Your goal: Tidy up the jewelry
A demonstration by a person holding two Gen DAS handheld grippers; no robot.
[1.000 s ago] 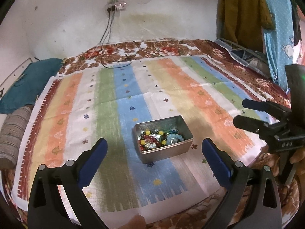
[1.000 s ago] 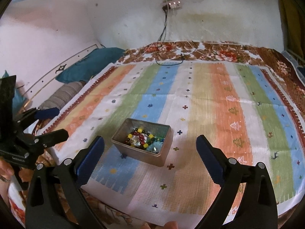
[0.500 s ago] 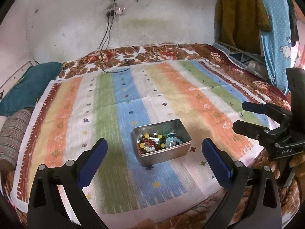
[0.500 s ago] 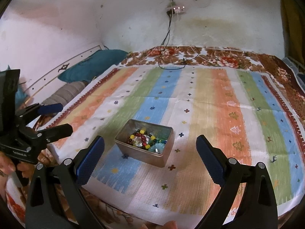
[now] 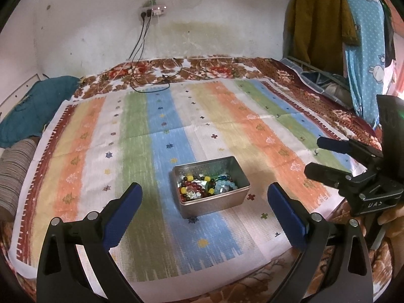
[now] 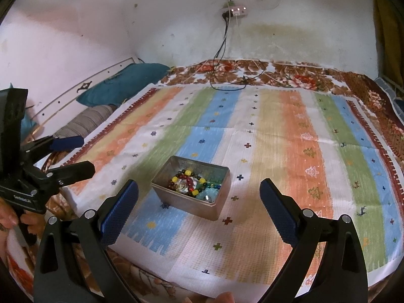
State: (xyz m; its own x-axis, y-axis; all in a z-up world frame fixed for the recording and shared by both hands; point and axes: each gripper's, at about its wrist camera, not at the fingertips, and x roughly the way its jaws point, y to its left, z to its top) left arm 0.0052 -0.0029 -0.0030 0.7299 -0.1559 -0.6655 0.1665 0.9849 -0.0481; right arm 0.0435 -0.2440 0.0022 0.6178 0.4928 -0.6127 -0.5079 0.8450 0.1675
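Observation:
A small open metal tin [image 5: 213, 203] [image 6: 217, 174] sits on the striped cloth near its front edge. Inside lie beaded bracelets [image 5: 202, 186] [image 6: 192, 185]: red, yellow, dark and pale blue beads in a heap. My left gripper [image 5: 204, 200] is open and empty, its blue pads to either side of the tin and short of it. My right gripper [image 6: 199, 198] is open and empty, likewise framing the tin from the right side. Each gripper also shows in the other's view: the right one [image 5: 325, 156] and the left one [image 6: 75, 155].
The striped cloth [image 5: 227, 126] covers a bed with a floral sheet [image 5: 202, 68]. A teal pillow [image 5: 32, 103] and a striped bolster [image 5: 12, 176] lie at the left. Charger cables [image 5: 151, 80] hang from a wall socket. Clothes [image 5: 328, 25] hang at the right.
Both grippers have pulled back and tilted a little, so the tin sits slightly farther and lower in both views. Jaws stay open. The tin has not moved.

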